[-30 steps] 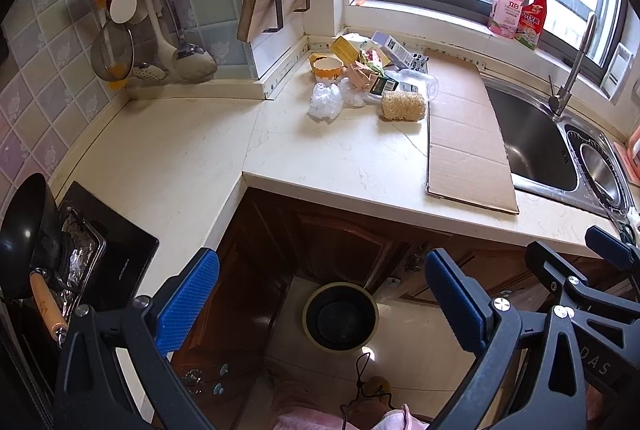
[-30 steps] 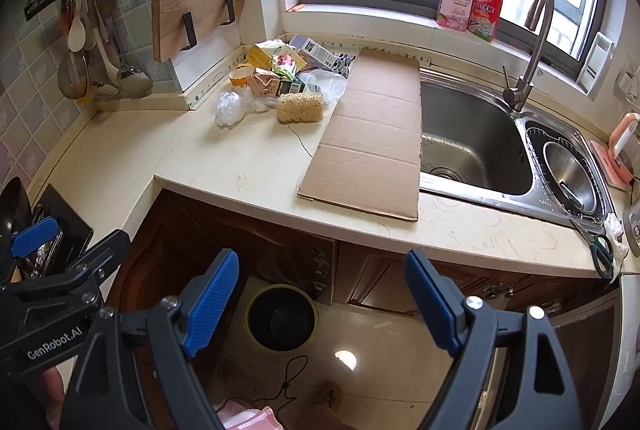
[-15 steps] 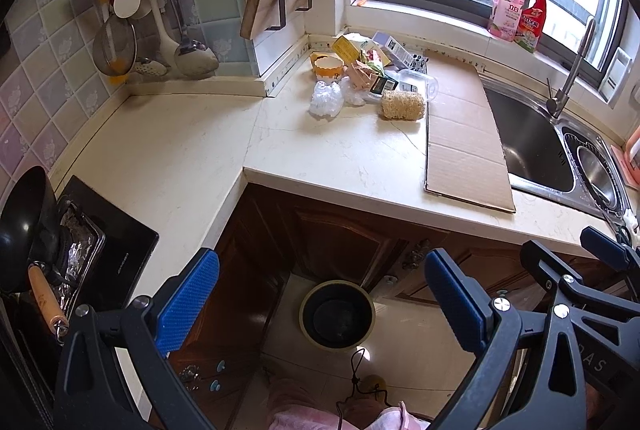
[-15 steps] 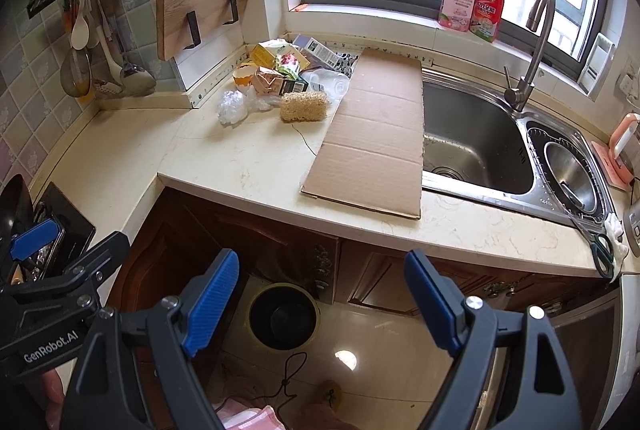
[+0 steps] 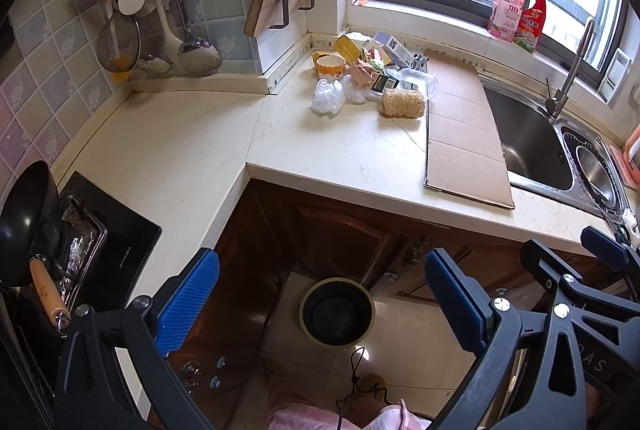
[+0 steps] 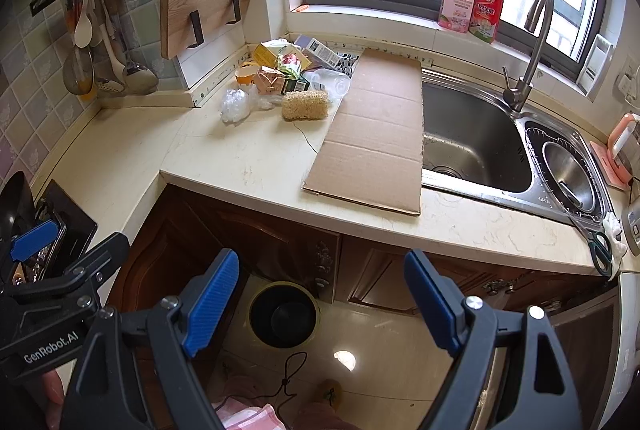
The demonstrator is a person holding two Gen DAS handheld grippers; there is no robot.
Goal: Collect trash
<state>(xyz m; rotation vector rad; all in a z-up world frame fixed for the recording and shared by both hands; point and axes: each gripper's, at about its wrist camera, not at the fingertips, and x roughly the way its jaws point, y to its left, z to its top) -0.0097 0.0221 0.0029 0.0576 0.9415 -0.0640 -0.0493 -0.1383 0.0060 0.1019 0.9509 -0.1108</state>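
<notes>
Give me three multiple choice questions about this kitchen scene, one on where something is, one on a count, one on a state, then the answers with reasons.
1. Where is the trash bin?
A. on the floor by the cabinets
B. in the sink
C. on the counter

2. How many bottles stand on the window sill?
A. one
B. two
C. four

3. How are the two grippers?
A. both shut on trash
B. left shut on cardboard
C. both open, empty

Answers:
1. A, it stands on the tiles below the counter edge.
2. B, a pink bottle and a red spray bottle.
3. C, left gripper and right gripper have fingers wide apart, holding nothing.
</notes>
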